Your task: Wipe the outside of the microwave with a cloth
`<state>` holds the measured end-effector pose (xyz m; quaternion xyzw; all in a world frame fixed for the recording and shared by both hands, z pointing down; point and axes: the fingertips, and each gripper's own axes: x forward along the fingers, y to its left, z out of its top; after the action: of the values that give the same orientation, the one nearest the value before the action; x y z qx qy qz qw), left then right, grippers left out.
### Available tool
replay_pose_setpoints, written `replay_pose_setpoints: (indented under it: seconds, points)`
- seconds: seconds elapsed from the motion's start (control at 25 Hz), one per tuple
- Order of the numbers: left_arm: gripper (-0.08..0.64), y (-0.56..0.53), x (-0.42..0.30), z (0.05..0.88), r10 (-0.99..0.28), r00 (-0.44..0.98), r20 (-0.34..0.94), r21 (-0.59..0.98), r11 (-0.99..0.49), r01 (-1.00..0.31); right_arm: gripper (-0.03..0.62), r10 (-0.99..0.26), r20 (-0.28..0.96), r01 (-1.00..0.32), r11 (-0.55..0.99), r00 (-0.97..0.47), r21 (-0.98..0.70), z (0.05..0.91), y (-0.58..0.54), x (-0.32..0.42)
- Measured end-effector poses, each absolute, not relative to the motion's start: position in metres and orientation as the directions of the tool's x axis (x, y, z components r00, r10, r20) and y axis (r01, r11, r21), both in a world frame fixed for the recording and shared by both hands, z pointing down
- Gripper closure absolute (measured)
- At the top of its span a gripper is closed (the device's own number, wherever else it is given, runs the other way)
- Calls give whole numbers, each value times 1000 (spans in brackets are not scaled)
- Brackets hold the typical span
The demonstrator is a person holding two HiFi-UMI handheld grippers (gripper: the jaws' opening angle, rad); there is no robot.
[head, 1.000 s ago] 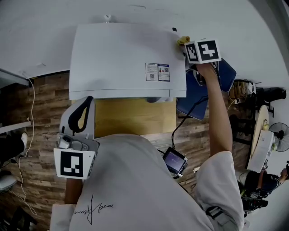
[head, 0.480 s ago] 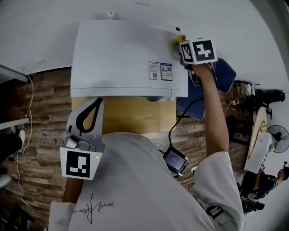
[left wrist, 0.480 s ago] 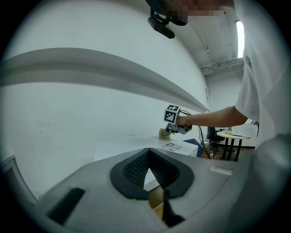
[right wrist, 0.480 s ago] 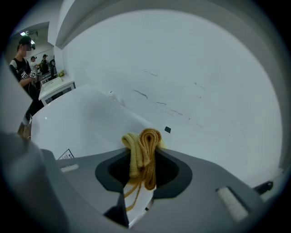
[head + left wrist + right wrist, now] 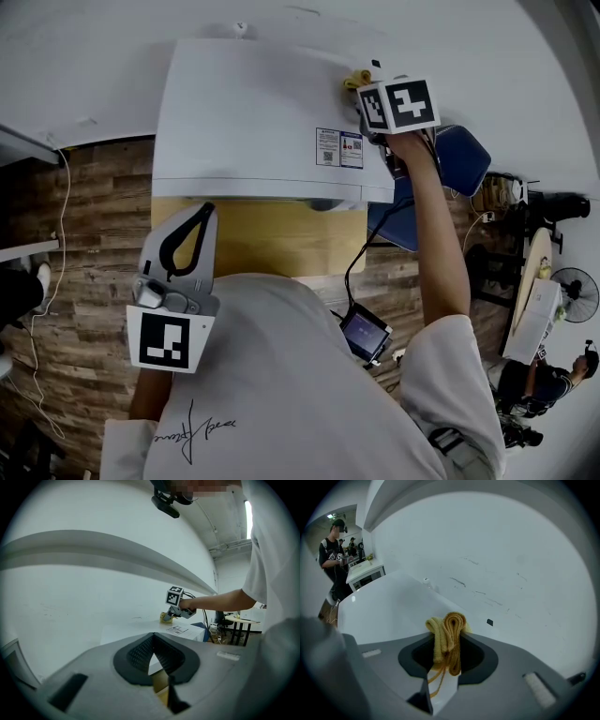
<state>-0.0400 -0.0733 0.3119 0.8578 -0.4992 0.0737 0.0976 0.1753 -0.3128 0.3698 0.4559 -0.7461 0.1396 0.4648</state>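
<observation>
The white microwave (image 5: 253, 112) is seen from above, its flat top toward me. My right gripper (image 5: 364, 92) is shut on a bunched yellow cloth (image 5: 354, 80) and presses it on the top's back right corner. In the right gripper view the cloth (image 5: 447, 634) bulges out between the jaws of that gripper (image 5: 449, 631) over the white top (image 5: 389, 611). My left gripper (image 5: 199, 212) hangs low in front of the microwave, shut and holding nothing. In the left gripper view its pads meet at the left gripper's tip (image 5: 152, 638), and the cloth (image 5: 165, 617) shows far off.
The microwave stands on a yellow-brown table (image 5: 272, 239) against a white wall (image 5: 94, 56). A blue chair (image 5: 464, 159) is to the right over wood flooring (image 5: 75, 244). A small screen device (image 5: 364, 333) hangs on a cable at my waist. A person (image 5: 333, 550) stands far off.
My right gripper has slid the cloth leftward from the microwave's right edge onto its top. The left gripper rose a little, then held still.
</observation>
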Motion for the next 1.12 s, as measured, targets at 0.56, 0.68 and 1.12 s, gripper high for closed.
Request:
replay_pose_setpoints:
  seconds: [0.56, 0.68, 1.12]
  points:
    - [568, -71, -50, 309, -860, 461, 217, 98, -451, -887, 476, -529, 823, -781, 596, -206, 187, 370, -309, 136]
    - [568, -71, -55, 309, -869, 445, 218, 102, -433, -895, 474, -525, 820, -768, 615, -227, 180, 369, -307, 120]
    - [568, -72, -69, 309, -885, 415, 212, 111, -400, -910, 474, -510, 814, -739, 655, -277, 159, 370, -304, 79]
